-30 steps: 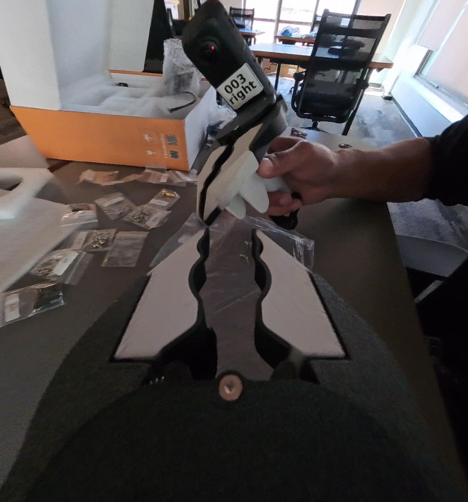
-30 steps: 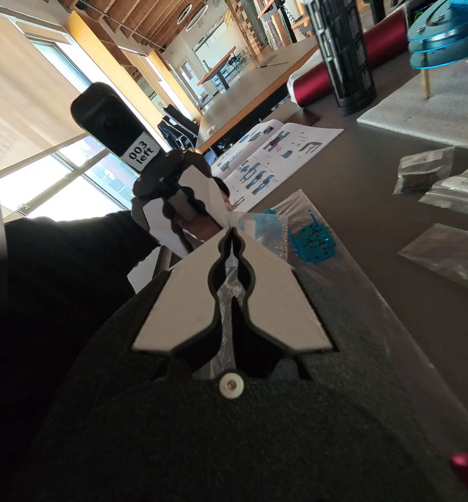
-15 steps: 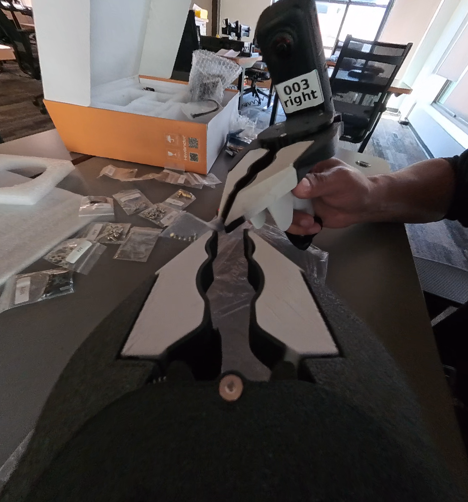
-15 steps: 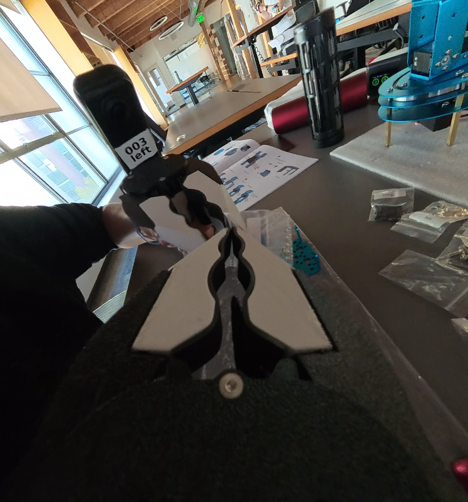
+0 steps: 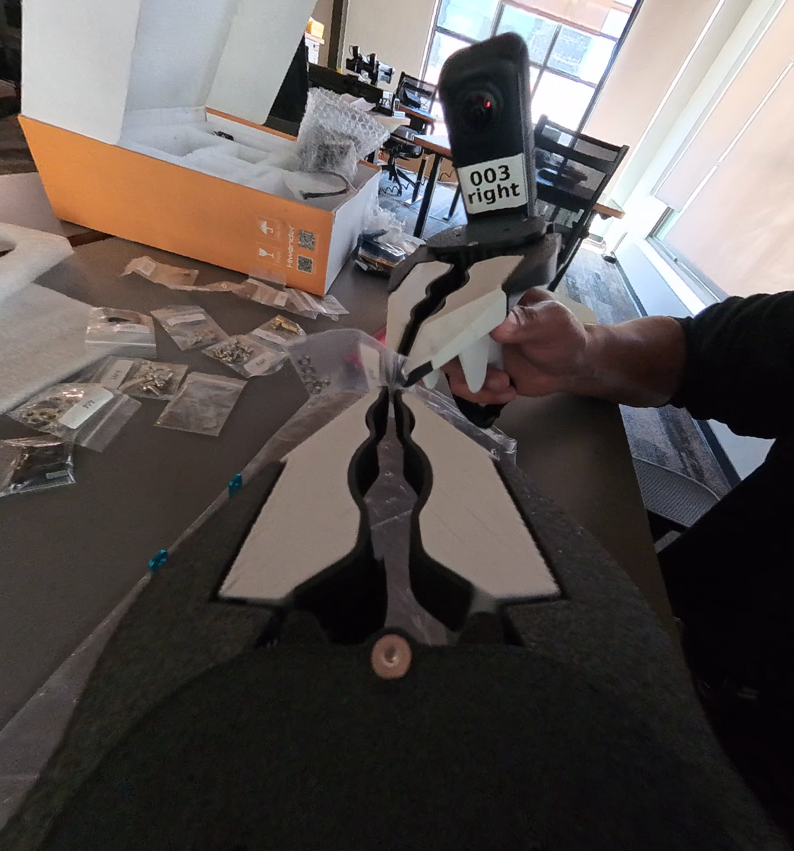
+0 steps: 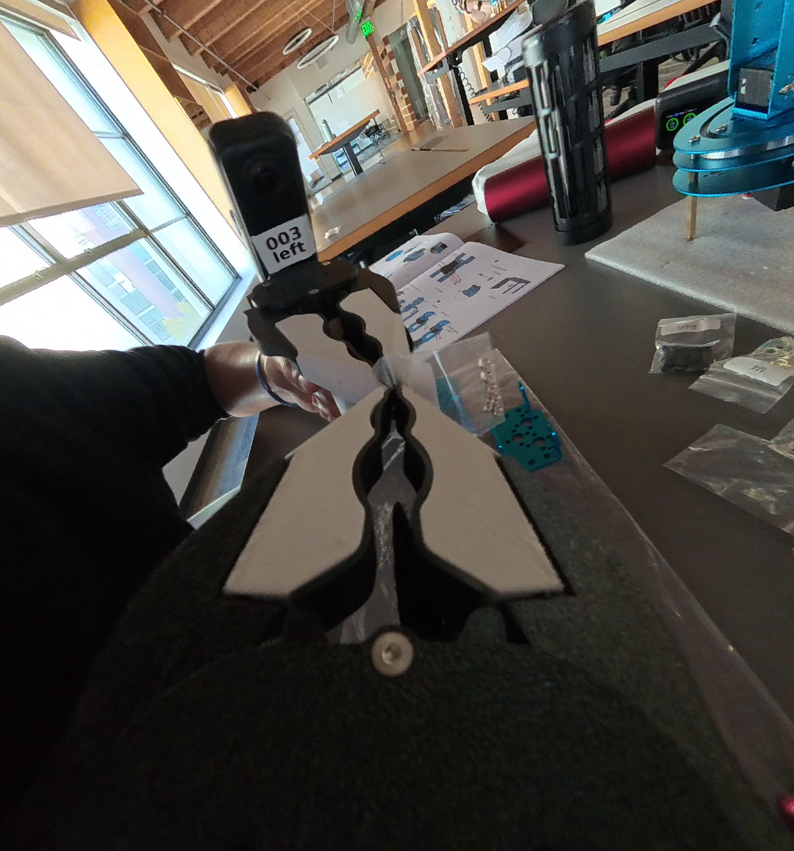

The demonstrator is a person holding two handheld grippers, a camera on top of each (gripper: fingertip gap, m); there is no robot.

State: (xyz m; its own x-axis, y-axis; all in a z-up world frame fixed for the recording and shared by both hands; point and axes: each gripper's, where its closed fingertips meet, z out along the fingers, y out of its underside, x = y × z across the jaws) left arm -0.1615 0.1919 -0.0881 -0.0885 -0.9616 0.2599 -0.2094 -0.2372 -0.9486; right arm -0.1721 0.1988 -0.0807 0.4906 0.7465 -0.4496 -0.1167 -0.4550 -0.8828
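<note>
while both grippers [image 5: 391, 401] [image 6: 392, 399] pinch it (tips together), bag [image 5: 335, 364] hangs.

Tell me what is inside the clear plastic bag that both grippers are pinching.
The clear plastic bag holds a blue perforated metal bracket and a cluster of small silvery screws. The bag's lower stretch runs under the right gripper and left gripper, so anything there is hidden.

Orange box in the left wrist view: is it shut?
No, the orange box stands open, its white lid raised and bubble wrap inside.
</note>
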